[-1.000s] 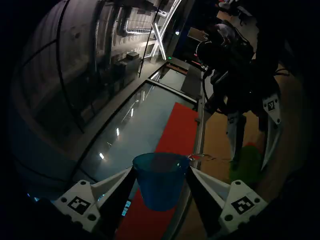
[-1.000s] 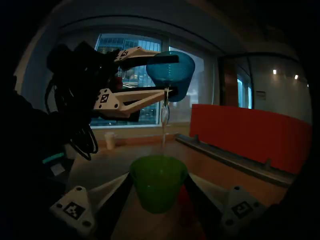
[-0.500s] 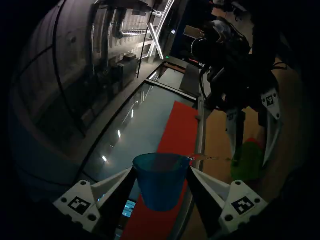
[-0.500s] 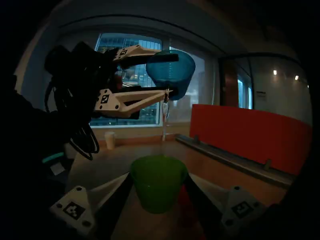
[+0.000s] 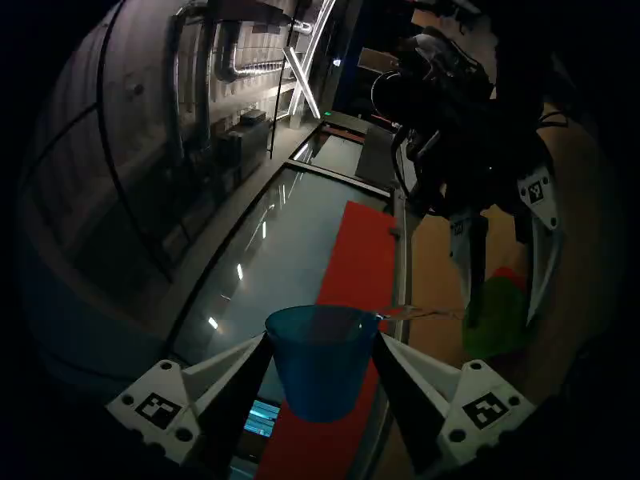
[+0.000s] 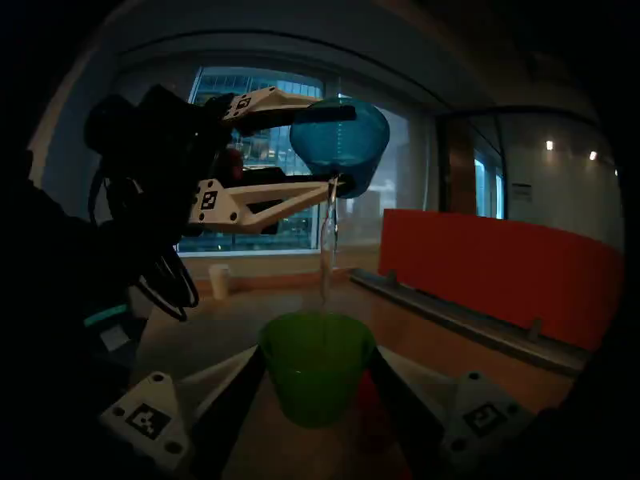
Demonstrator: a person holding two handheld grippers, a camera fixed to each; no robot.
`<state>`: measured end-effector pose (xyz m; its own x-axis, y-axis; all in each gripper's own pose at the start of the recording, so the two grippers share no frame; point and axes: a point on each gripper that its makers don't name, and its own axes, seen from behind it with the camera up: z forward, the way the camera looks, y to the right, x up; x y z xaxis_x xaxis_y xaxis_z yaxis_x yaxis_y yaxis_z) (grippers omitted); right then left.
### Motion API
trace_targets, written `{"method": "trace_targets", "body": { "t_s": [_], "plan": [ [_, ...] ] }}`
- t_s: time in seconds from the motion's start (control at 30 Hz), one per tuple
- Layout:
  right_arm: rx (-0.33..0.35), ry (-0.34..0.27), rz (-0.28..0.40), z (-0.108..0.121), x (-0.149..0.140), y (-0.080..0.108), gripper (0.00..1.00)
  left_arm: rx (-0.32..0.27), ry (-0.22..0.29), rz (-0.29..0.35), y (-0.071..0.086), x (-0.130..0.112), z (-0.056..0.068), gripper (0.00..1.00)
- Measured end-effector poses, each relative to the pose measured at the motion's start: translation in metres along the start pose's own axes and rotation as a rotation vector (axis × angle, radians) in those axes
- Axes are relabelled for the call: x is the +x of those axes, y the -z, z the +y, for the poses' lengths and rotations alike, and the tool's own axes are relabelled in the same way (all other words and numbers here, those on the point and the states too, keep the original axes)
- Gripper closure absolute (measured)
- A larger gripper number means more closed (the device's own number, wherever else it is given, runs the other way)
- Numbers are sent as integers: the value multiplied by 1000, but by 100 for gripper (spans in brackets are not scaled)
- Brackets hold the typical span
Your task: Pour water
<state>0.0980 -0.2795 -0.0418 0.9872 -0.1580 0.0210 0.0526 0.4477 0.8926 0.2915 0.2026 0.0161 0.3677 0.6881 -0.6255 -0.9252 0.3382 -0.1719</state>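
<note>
My left gripper (image 5: 322, 376) is shut on a blue cup (image 5: 320, 360), which it holds tipped on its side. In the right gripper view that blue cup (image 6: 340, 144) hangs high, and a thin stream of water (image 6: 326, 256) falls from its lip into a green cup (image 6: 317, 364). My right gripper (image 6: 317, 384) is shut on the green cup, which stands upright below the blue one. In the left gripper view the green cup (image 5: 498, 316) sits between the right gripper's white fingers (image 5: 544, 248), with the stream (image 5: 420, 314) running toward it.
A wooden table (image 6: 448, 352) lies under the cups. A red panel (image 6: 512, 256) with a metal rail runs along its right side. A small white cup (image 6: 218, 280) stands by the window (image 6: 264, 160). Dark cables (image 6: 160, 272) hang from the left gripper's hand.
The stream broke to a short trickle half a second ago and now reaches the green cup again. The blue cup has tipped slightly further.
</note>
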Motion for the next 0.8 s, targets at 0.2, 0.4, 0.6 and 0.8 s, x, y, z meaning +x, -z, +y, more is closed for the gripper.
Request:
{"method": "trace_targets", "body": {
  "t_s": [0.2,0.4,0.6,0.8],
  "plan": [
    [0,2,-1,-1,0,-1,9,2,-31,-1,0,1,-2,14],
    [-3,1,0,0,0,0,9,2,-52,2,0,4,-3,14],
    [-3,2,1,0,0,0,9,9,-81,0,0,5,-8,14],
    [-3,3,3,0,0,0,9,16,-103,1,1,7,-10,14]
  ]
}}
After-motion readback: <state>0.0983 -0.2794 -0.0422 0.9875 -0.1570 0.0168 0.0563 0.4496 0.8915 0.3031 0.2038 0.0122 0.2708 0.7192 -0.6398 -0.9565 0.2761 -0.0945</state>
